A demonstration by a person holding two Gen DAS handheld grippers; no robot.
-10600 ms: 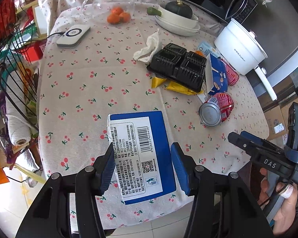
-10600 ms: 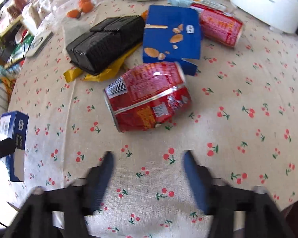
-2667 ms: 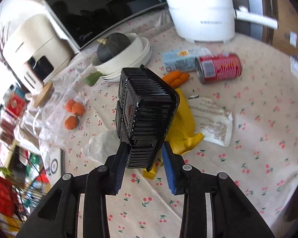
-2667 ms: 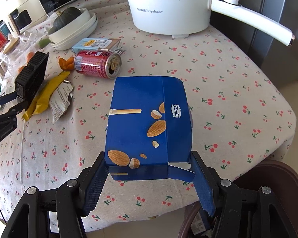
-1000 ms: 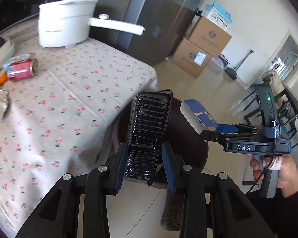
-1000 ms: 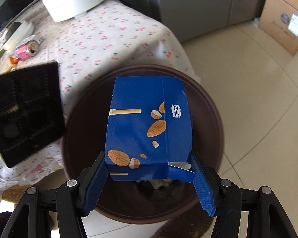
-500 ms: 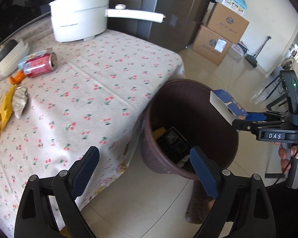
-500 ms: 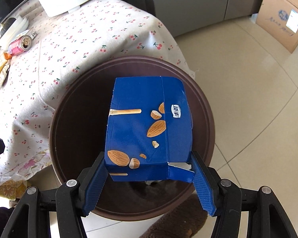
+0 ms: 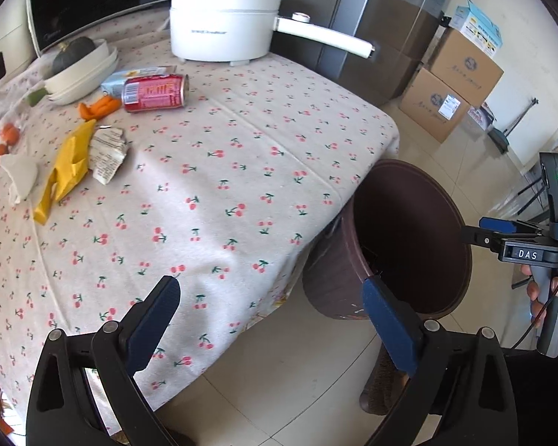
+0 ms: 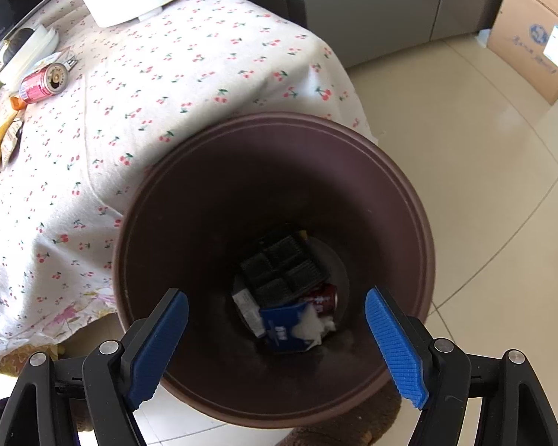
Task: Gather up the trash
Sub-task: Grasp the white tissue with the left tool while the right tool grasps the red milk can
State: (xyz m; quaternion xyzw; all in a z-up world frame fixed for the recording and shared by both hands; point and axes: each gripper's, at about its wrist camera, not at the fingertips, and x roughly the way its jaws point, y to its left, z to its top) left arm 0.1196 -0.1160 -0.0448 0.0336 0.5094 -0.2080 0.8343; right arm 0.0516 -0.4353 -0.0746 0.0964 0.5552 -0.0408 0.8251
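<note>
We are holding the right gripper over the brown bin, fingers spread apart and empty. The blue box and black tray are lying at its bottom. Our left gripper, fingers also apart, is facing the desk, where a red can and yellow wrapper are lying.

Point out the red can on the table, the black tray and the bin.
red can (image 9: 154,93), left wrist view, middle of its side
black tray (image 10: 284,269), right wrist view, its centre
bin (image 10: 189,223), right wrist view, inner wall
</note>
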